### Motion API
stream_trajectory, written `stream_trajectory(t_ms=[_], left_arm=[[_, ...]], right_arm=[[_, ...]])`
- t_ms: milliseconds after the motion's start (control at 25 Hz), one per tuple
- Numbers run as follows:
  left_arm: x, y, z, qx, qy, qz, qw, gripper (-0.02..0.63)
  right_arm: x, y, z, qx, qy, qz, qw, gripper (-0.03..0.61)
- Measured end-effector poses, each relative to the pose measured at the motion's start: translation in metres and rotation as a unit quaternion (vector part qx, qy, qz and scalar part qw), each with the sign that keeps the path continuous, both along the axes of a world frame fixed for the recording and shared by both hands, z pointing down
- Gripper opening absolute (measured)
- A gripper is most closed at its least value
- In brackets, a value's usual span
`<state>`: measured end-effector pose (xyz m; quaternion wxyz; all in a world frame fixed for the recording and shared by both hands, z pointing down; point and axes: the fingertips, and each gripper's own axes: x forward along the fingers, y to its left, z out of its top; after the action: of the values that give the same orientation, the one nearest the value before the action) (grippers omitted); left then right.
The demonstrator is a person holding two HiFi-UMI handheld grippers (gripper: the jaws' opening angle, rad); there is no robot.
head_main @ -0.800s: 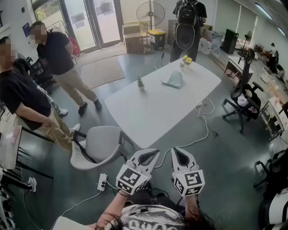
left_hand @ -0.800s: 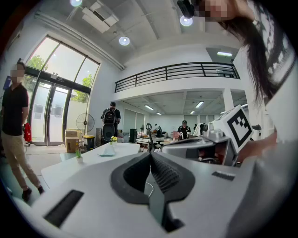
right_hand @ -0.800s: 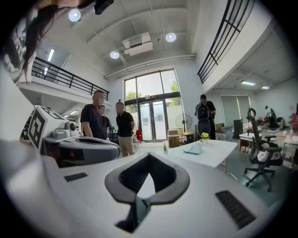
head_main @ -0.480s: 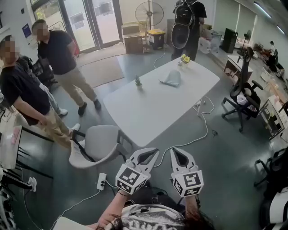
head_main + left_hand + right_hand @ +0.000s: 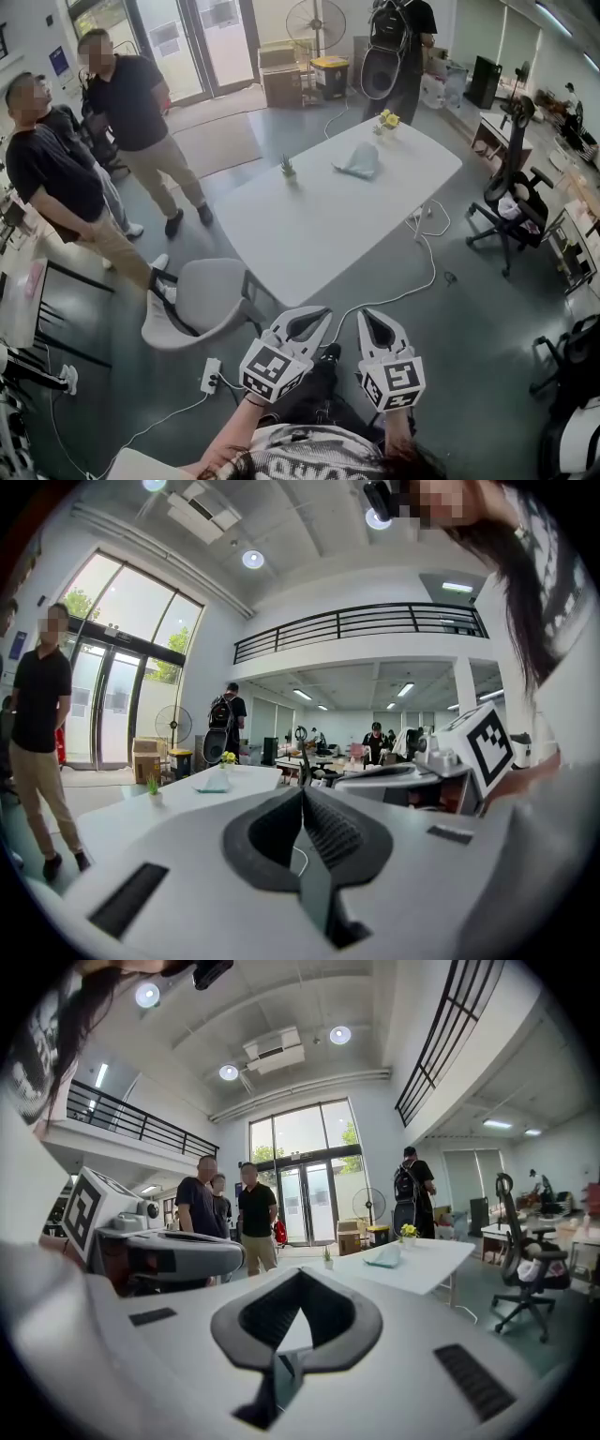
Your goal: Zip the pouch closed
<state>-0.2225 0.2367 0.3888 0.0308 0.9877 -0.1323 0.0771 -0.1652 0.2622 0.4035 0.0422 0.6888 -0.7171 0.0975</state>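
Observation:
A pale blue-white pouch (image 5: 360, 161) lies on the far end of the white table (image 5: 319, 225), well beyond both grippers; it also shows in the left gripper view as the pouch (image 5: 213, 781) and in the right gripper view as the pouch (image 5: 385, 1256). My left gripper (image 5: 325, 313) and right gripper (image 5: 363, 314) hang side by side in the air short of the table's near corner, both shut and holding nothing. In each gripper view the jaw tips meet: left gripper (image 5: 303, 787), right gripper (image 5: 300, 1272).
A small potted plant (image 5: 291, 170) and yellow flowers (image 5: 387, 121) stand on the table. A grey chair (image 5: 200, 302) sits at its near left corner, an office chair (image 5: 506, 211) to the right. Two people (image 5: 103, 159) stand left, another person (image 5: 398, 47) behind the table. Cables (image 5: 427, 267) cross the floor.
Both grippers keep their places in the view and stay shut. The two people at the left have stepped further up and right in the frame, and the table sits slightly nearer.

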Motion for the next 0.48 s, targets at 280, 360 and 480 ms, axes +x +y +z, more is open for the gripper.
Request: stream_trajectory(t_ms=[280,360,480], left_arm=[[0.056,-0.035,0.005,-0.004,-0.001,0.016,0.9999,0.014],[0.080,-0.050,0.008,-0.006,-0.001,0.026,0.9996,0.014],[0.116,-0.077,0.013,-0.009,0.000,0.041,0.9991,0.014]], right_arm=[[0.051,-0.027,0.008,-0.006,-0.005,0.010,1.000,-0.003],[0.072,-0.040,0.013,-0.011,-0.005,0.017,1.000,-0.003],[0.104,-0.068,0.021,-0.022,-0.005,0.024,0.999,-0.003]])
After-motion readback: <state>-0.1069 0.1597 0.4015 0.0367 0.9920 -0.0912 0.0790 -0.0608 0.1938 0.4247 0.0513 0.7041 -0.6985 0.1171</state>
